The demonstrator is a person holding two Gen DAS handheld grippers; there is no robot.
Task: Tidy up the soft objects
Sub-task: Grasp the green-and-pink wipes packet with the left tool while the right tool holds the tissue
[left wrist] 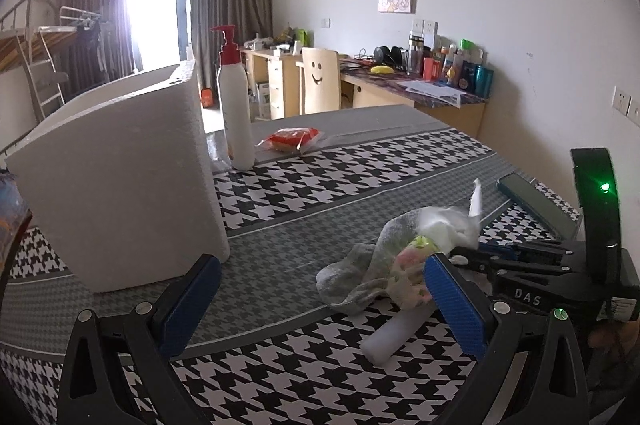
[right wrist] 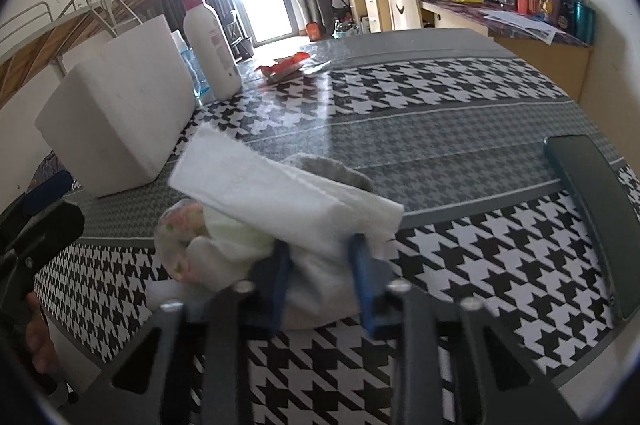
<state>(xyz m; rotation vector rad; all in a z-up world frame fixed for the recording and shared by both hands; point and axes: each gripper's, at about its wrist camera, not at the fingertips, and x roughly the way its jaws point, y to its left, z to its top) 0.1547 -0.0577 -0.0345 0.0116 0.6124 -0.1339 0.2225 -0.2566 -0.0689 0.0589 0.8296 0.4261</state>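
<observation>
Spread wide, the jaws of the left gripper hold nothing; its blue pads stand apart over the houndstooth tablecloth, the right-hand pad just beside the heap of soft things; the jaws of the right gripper are closed in on a white folded cloth, whose lower bunched part sits pinched between the two blue fingers while its flat upper part sticks out up and to the left, tilted.

Behind and left of that cloth, touching it, lies a pale floral sock; a grey sock lies crumpled against it on the table, seen in the left wrist view between the left gripper's pads but nearer the right one; a white roll lies flat on the cloth partly under this heap.

A white foam box stands upright on the table to the left, well apart from the socks; what it holds cannot be seen from either view; just beside it stands a white pump bottle with a red top, and near that a red snack packet lies flat; a dark phone lies at the table's right edge.
</observation>
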